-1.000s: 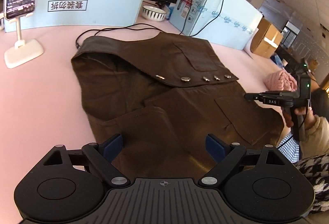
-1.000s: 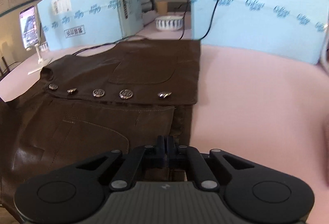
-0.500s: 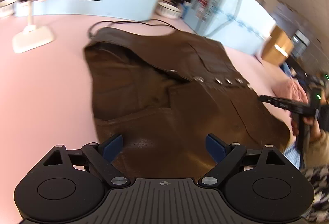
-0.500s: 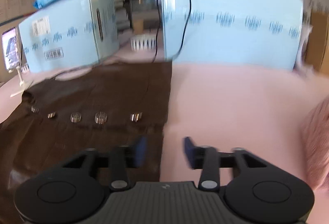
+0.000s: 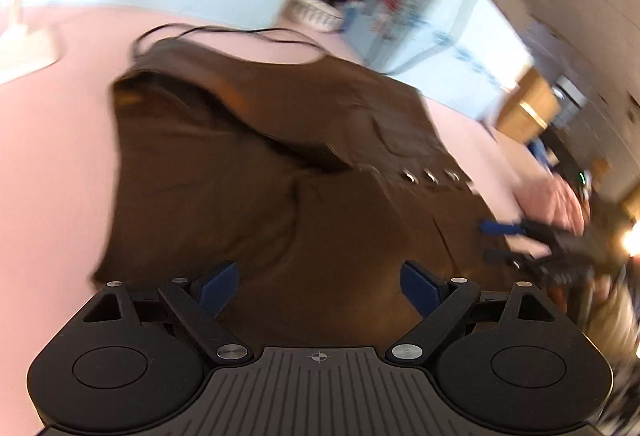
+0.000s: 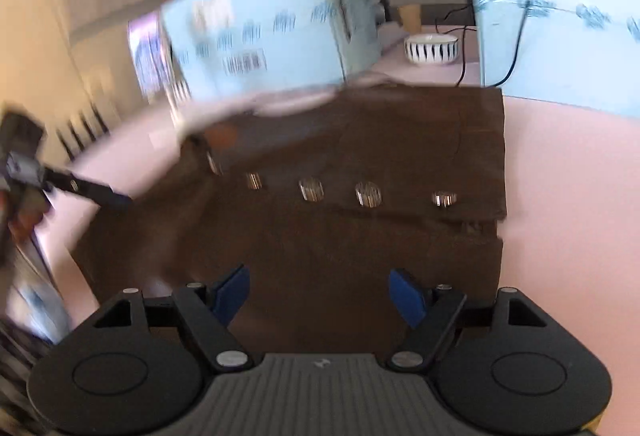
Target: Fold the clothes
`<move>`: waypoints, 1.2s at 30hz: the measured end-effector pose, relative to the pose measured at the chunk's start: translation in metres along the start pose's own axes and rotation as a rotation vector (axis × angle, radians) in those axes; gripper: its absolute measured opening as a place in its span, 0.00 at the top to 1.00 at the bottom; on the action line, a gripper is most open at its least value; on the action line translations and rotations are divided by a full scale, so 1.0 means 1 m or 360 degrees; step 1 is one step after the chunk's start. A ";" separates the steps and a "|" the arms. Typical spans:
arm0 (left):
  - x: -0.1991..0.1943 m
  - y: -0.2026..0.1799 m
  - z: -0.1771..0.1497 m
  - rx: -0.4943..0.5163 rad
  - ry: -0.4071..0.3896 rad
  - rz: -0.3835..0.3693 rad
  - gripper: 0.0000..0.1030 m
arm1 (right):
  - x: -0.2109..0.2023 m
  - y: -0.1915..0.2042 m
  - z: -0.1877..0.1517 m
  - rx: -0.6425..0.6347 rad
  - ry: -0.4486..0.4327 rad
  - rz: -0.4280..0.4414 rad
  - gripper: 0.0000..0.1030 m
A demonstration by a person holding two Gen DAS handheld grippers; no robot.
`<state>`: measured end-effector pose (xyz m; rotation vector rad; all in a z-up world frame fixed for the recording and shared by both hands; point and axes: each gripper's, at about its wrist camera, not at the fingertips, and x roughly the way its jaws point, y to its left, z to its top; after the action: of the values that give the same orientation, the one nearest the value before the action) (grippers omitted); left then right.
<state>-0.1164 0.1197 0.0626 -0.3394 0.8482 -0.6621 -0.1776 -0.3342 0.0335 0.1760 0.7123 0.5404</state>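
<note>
The brown vest (image 5: 280, 172) lies spread flat on the pink counter (image 5: 52, 140), with a row of metal snaps (image 6: 312, 190) running across its front. In the right wrist view it fills the middle of the scene, its right edge straight against bare counter (image 6: 568, 196). The left gripper (image 5: 318, 286) hangs over the near part of the vest, jaws wide apart and holding nothing. The right gripper (image 6: 318, 290) is likewise over the vest's near edge, jaws spread wide and empty. Each gripper also shows in the other's view, blurred. Pale blue boxes (image 6: 272, 32) stand along the far side of the counter, a striped bowl (image 6: 431, 49) between them, and a black cable (image 5: 224, 32) runs just past the vest's far edge.
</note>
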 end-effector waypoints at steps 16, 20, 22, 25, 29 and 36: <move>0.113 0.013 0.066 -0.0559 0.0115 0.0048 0.31 | 0.021 0.002 -0.021 -0.0114 0.0034 0.0010 0.17; 0.112 0.012 0.069 -0.0535 0.0110 0.0102 0.84 | 0.028 -0.003 -0.020 -0.0086 0.0017 0.0056 0.15; 0.103 0.012 0.072 -0.0533 0.0080 0.0076 0.91 | 0.031 -0.001 -0.015 -0.0090 0.0020 0.0052 0.15; 0.096 0.009 0.078 -0.0536 0.0000 0.0010 0.92 | 0.031 0.002 -0.009 -0.0029 0.0028 0.0023 0.19; 0.085 0.005 0.085 -0.0549 -0.0075 -0.0088 0.92 | 0.028 -0.019 0.008 0.0515 -0.0019 0.0380 0.16; 0.078 0.017 0.076 -0.0709 -0.0064 -0.0209 0.92 | 0.071 -0.025 0.027 0.1226 0.0079 0.0608 0.15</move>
<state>-0.0127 0.0821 0.0560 -0.8128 0.9374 -0.5811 -0.1044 -0.3170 0.0048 1.0356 0.9167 0.6106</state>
